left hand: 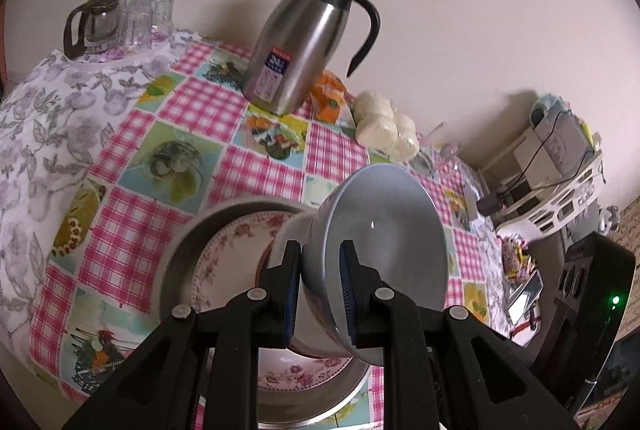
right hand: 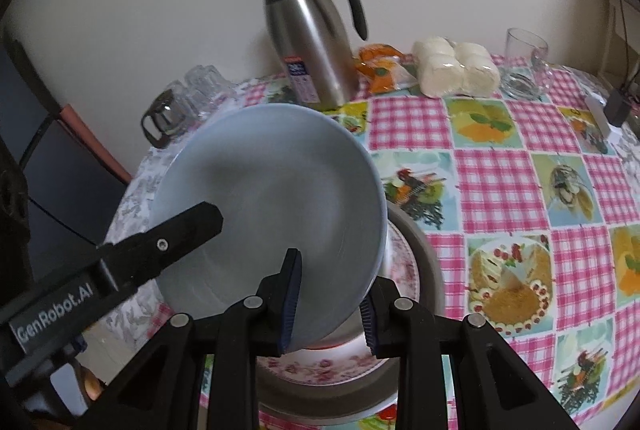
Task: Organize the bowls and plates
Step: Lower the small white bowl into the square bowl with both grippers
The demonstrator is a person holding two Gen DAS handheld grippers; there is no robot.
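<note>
Both the left gripper point(left hand: 320, 294) and right gripper point(right hand: 330, 302) clenched opposite rim edges of the blue bowl point(right hand: 272, 206), tilted above the flowered plate point(left hand: 224, 254).

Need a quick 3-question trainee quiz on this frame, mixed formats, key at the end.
1. True or false: both grippers are shut on the rim of the blue bowl.
2. What lies directly under the bowl? A) floral plate in a grey bowl B) glass mug C) steel jug
3. Fill in: the left gripper holds the bowl ____ (level/tilted).

Key: 1 true, the right gripper also clamps its rim; 2 A; 3 tilted.
</note>
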